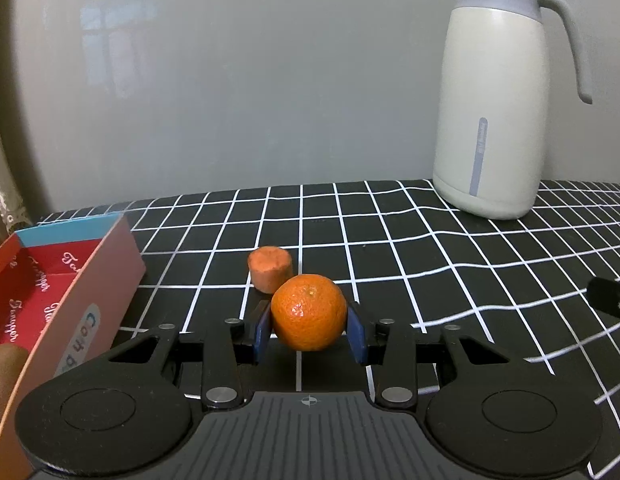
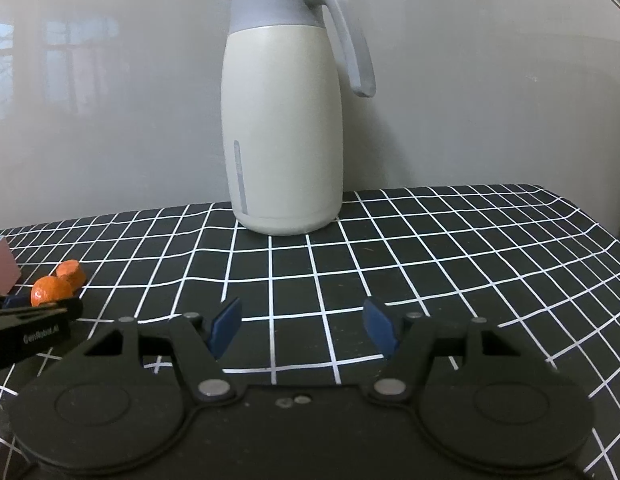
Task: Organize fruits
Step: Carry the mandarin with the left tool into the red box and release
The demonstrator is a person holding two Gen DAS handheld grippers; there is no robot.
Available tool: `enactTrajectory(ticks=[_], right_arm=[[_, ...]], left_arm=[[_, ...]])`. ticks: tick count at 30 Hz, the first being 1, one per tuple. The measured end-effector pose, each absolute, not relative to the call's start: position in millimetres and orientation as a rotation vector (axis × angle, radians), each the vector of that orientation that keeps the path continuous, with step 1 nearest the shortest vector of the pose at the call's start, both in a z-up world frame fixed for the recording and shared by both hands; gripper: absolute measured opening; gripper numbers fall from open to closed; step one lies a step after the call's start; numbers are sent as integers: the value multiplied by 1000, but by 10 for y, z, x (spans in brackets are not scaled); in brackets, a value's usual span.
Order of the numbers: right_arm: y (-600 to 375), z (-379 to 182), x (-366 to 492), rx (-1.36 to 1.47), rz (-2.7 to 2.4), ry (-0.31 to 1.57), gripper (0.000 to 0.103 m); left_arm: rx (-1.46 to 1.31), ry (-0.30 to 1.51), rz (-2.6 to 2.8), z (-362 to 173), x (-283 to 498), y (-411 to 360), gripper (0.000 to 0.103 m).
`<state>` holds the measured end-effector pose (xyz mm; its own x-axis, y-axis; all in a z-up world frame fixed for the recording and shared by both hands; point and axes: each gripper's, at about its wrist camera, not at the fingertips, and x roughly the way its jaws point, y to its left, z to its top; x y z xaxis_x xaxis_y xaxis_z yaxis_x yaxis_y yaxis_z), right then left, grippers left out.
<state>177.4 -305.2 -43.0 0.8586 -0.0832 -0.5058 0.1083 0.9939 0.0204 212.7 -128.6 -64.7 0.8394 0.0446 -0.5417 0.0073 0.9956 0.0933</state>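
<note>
Clamped by the left claw (image 1: 309, 334) across its widest part, mandarin (image 1: 308, 312) held just off the checked surface (image 1: 430, 264) beside the red box (image 1: 69, 280), likely for dropping in; right claw (image 2: 305, 330) spread wide, idle, holding nothing.

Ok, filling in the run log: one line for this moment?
left gripper: shut on mandarin | right gripper: open, idle | carrot piece: on tablecloth | box: left
</note>
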Motion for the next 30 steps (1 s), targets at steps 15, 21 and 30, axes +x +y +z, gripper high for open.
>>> enactTrajectory(ticks=[15, 21, 30], right_arm=[[-2821, -253, 1676, 35, -71, 487, 66], [-2654, -208, 1659, 25, -52, 476, 66], [-2318, -170, 1603, -5, -14, 456, 66]], left_arm=[[87, 514, 30, -436, 1908, -1038, 40], [91, 487, 28, -346, 1790, -922, 40], [75, 442, 56, -200, 1599, -556, 40]])
